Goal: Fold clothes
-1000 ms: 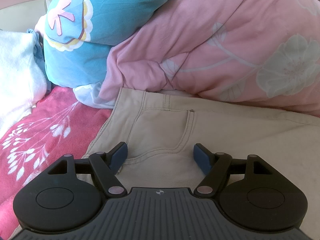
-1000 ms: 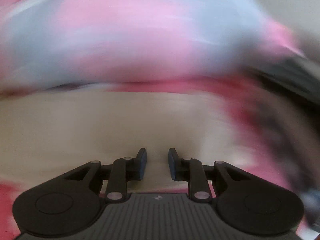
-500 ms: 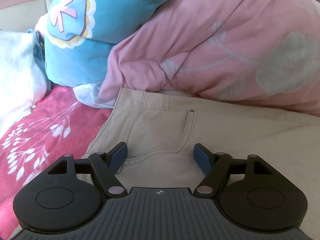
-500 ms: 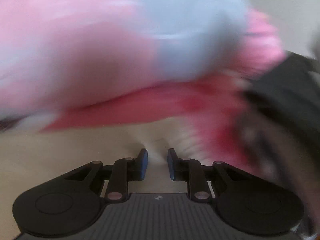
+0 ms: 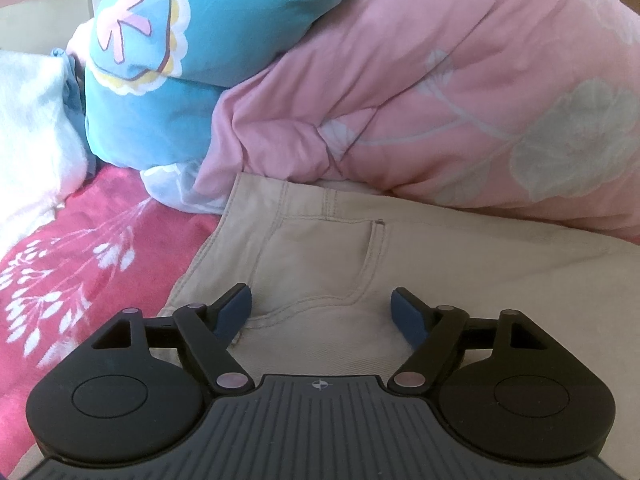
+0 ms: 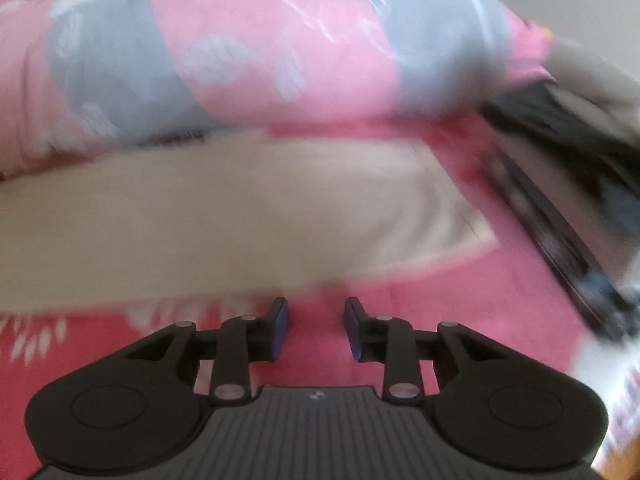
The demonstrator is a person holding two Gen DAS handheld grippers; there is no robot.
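Observation:
Beige trousers [image 5: 320,248] lie flat on a red floral bedsheet [image 5: 80,248]; the waistband and a back pocket face the left wrist view. My left gripper [image 5: 322,312] is open and empty, low over the pocket. In the blurred right wrist view the trouser leg [image 6: 240,216] stretches across, its hem at the right. My right gripper [image 6: 316,326] is open and empty over the bedsheet [image 6: 440,320], just in front of the leg's near edge.
A pink floral quilt [image 5: 460,92] is bunched behind the trousers, with a blue pillow [image 5: 192,40] and white cloth [image 5: 32,120] to the left. In the right wrist view a pink and grey quilt [image 6: 240,48] lies behind and a dark object [image 6: 560,208] at the right.
The right gripper has pulled back off the trouser leg to the bedsheet in front of it and its jaws have opened wider. The left gripper has not moved.

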